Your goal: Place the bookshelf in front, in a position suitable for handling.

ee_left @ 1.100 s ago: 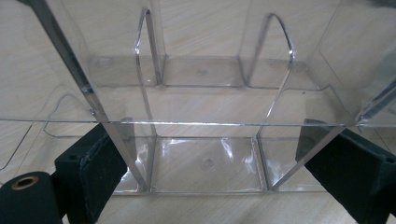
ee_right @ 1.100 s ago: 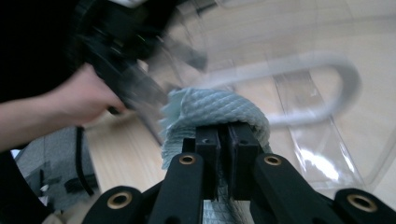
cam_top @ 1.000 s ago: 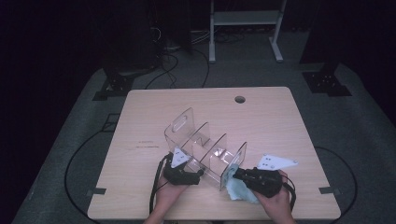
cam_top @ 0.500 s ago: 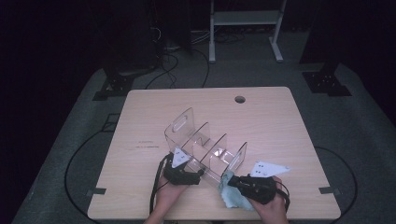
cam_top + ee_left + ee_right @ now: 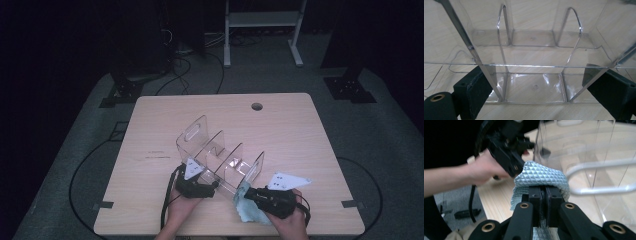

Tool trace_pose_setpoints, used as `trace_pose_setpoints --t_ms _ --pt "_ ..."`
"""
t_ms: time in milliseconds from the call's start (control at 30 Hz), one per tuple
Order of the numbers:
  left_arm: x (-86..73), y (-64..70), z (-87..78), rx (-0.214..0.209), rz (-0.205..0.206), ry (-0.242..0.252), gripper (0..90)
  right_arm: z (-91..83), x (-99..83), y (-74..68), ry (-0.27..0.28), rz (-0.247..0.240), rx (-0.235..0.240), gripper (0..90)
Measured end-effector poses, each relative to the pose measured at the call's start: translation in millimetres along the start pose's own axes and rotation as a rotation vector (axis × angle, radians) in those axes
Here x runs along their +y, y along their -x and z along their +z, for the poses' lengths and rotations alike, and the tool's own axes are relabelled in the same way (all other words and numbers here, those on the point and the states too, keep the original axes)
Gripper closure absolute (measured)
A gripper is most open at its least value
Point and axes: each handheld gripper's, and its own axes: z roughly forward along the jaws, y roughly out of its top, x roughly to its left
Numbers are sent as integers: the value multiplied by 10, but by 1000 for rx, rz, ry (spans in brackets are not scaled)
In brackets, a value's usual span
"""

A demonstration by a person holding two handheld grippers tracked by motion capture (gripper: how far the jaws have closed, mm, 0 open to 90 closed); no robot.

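Observation:
A clear acrylic organizer (image 5: 220,157) with several divided compartments stands mid-table, set at an angle. My left gripper (image 5: 214,185) is at its near-left end; in the left gripper view the gripper (image 5: 536,77) is open, its black pads (image 5: 475,91) wide apart on either side of the clear walls (image 5: 534,53). My right gripper (image 5: 251,194) is shut on a light blue-green quilted cloth (image 5: 246,211) at the organizer's near-right end. In the right gripper view the gripper (image 5: 545,191) pinches the cloth (image 5: 541,176), which bulges over the jaws right beside the clear end wall (image 5: 599,157).
The light wooden table (image 5: 310,140) has a cable hole (image 5: 257,106) at its far edge. The person's left hand (image 5: 482,171) holds the other gripper close by. Cables lie on the dark floor (image 5: 75,165), and a metal stand (image 5: 262,30) is behind the table.
My right gripper has moved left and toward the near table edge with the cloth, up to the organizer's near-right end. The left gripper has stayed put.

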Motion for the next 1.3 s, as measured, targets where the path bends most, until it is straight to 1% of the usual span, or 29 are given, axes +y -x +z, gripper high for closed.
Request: trace_pose_setpoints --t_ms 33,67,100,167,200,233,267,367,400,433,500,567,600,667,700,767,867,900,933,1000,1100,1133,1200,1233,1300 --pt "0 0 0 0 0 0 85 -14 22 -11 4 -10 -3 851" --pt "0 0 0 0 0 0 85 -12 19 -18 3 -23 -9 850" --pt "1 -1 0 0 0 -1 85 0 -4 -16 5 -26 -8 850" --pt "0 -7 -3 0 1 -2 85 60 -74 -2 -29 -16 -2 848" --pt "-1 -11 -5 2 2 -3 85 96 -112 5 -47 -21 -4 848" --pt "-1 -14 -5 3 1 -3 85 144 -152 12 -78 -26 -10 848" --pt "-3 -15 -3 5 -5 2 85 170 -174 28 -93 -29 -12 848" --pt "-2 -33 -4 12 -5 0 85 269 -264 113 -139 4 -8 847" --pt "-1 -39 -3 12 -6 0 85 292 -285 136 -145 18 -7 847" --pt "1 -43 -3 12 -7 -1 85 304 -288 145 -151 23 -8 847" --pt "1 -49 -2 14 -6 0 85 294 -252 125 -147 16 -17 848" --pt "0 -56 -2 15 -8 2 85 258 -205 97 -117 5 -15 847" --pt "1 -58 -2 15 -8 0 85 250 -189 88 -111 6 -14 847" --pt "2 -58 0 16 -10 3 85 258 -202 99 -108 2 -11 848" --pt "4 -60 0 17 -8 2 85 271 -220 111 -115 14 -6 848" --pt "6 -62 0 19 -9 2 85 334 -285 132 -150 11 -13 848" --pt "8 -60 2 20 -10 6 85 460 -410 165 -228 10 -28 847" --pt "8 -62 1 20 -10 4 85 475 -425 171 -233 9 -28 848" --pt "8 -65 1 18 -9 3 85 469 -414 173 -235 10 -26 847" --pt "6 -67 -2 16 -11 -2 85 434 -372 160 -217 10 -28 847" --pt "11 -62 1 17 -10 -3 85 335 -279 158 -157 17 -22 847" --pt "11 -60 3 17 -10 -2 85 321 -270 165 -148 20 -20 847" --pt "13 -56 3 19 -11 -1 85 327 -289 192 -150 37 -10 847" --pt "13 -53 6 19 -15 2 85 345 -309 202 -164 41 -13 847" --pt "14 -52 3 17 -14 -1 85 388 -355 236 -193 34 -29 847"
